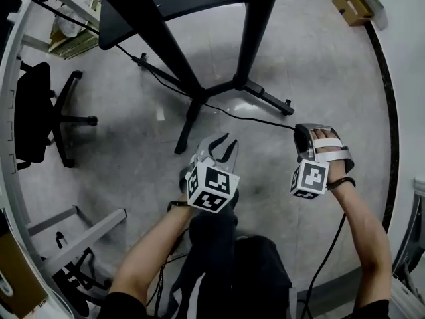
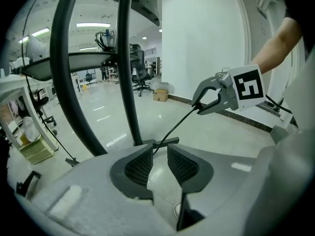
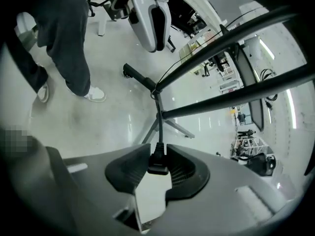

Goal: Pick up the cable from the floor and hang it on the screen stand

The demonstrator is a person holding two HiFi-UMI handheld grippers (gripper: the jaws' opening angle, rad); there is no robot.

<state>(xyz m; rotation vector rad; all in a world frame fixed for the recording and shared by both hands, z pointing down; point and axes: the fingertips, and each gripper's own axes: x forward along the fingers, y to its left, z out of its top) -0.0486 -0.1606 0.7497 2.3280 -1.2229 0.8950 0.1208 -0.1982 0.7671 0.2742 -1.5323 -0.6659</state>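
**A:** Where are you standing?

**B:** I am standing on a pale grey polished floor (image 1: 133,145) in a large bright room. The black metal screen stand (image 1: 192,85) is rising in front of me, with its legs spreading over the floor. A black office chair (image 1: 40,115) is standing at my left, and a brown cardboard box (image 1: 352,6) is lying far ahead, near the wall.

**A:** What is your right gripper doing?

**B:** My right gripper (image 3: 158,154) is clamping the black plug (image 3: 158,162) at the end of the thin black cable (image 1: 252,119). The pads are pressing the plug from both sides. From there the cable is running straight to the middle of the stand's foot, and then it is going on over the floor to the far left.

**A:** And your left gripper?

**B:** My left gripper (image 2: 160,151) is standing with its jaws apart by a narrow gap, and it is gripping nothing. The cable is coming down from the right gripper to the tips of these jaws. I cannot tell whether it is touching a pad. In the head view this gripper is hovering just before the stand's foot, well to the left of the right one.
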